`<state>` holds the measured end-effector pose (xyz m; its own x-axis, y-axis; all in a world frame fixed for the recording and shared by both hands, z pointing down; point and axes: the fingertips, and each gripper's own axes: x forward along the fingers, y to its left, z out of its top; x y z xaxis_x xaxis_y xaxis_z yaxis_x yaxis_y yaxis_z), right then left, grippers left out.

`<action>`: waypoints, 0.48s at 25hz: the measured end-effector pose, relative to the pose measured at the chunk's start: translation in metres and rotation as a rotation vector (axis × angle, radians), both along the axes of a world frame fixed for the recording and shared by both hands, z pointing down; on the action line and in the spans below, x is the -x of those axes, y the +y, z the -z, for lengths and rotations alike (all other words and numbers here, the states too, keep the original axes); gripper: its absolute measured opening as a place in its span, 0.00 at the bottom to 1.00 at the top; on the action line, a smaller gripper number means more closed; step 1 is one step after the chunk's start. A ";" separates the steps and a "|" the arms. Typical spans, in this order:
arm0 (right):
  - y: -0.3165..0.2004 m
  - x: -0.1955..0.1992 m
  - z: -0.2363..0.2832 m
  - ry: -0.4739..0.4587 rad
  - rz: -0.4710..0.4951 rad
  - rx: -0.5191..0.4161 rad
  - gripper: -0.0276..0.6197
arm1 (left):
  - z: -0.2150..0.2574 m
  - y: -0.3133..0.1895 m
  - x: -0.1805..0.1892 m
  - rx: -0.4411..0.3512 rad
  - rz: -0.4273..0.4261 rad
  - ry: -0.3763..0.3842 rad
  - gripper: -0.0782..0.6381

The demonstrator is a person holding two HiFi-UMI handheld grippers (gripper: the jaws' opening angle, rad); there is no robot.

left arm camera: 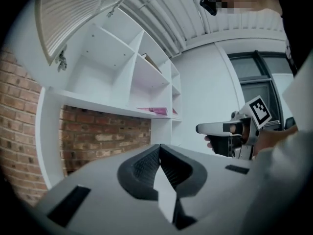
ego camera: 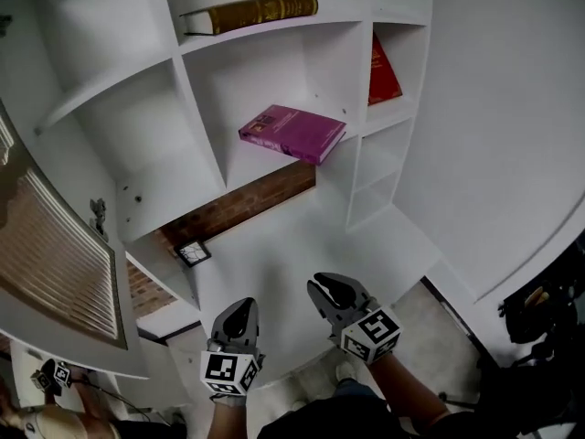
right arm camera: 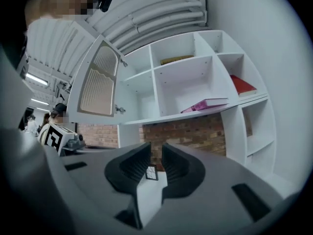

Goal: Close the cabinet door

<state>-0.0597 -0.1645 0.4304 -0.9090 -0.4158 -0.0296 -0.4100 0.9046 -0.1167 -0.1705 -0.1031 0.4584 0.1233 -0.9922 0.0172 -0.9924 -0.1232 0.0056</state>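
Head view is showing a white cabinet [ego camera: 196, 90] of open compartments filling the upper frame, with a brick wall [ego camera: 239, 207] showing through the gap under its lowest shelf. The cabinet door [ego camera: 59, 259], with a ribbed panel, is hanging wide open from the cabinet's left edge, swung out toward the person and sitting above and left of both tools. Below the shelves a white surface [ego camera: 274, 259] is running toward the person.

Over the surface's near edge the left hand-held gripper [ego camera: 241, 307] is pointing level at the cabinet. In the left gripper view its jaws are meeting at the tips, fully together, with nothing between them. It is touching nothing and is well apart from the door. Just beside it, the right hand-held gripper [ego camera: 322, 287] is also pointing level. In the right gripper view its jaws are standing a narrow slit apart, holding nothing. The right forearm [ego camera: 407, 393] is coming up from the bottom edge, angled toward the left.

A purple book [ego camera: 292, 133] is lying flat in the middle compartment, overhanging the shelf's front edge. A brown book [ego camera: 251, 14] is lying on the shelf above, and a red book [ego camera: 382, 73] is leaning in the narrow right compartment. A small dark-framed tile [ego camera: 193, 252] is sitting at the surface's back left corner, near the brick.
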 end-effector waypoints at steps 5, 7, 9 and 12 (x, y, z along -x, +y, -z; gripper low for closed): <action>-0.011 0.043 0.007 0.009 0.168 0.000 0.14 | 0.006 0.005 0.032 -0.012 0.166 0.001 0.12; -0.010 0.061 0.009 0.002 0.238 -0.005 0.14 | 0.004 0.013 0.041 0.001 0.228 0.002 0.12; -0.005 0.078 0.012 -0.004 0.306 -0.012 0.14 | 0.001 0.025 0.050 0.015 0.289 -0.008 0.12; 0.008 0.103 0.014 -0.012 0.415 -0.015 0.14 | 0.003 0.047 0.065 0.000 0.403 -0.060 0.12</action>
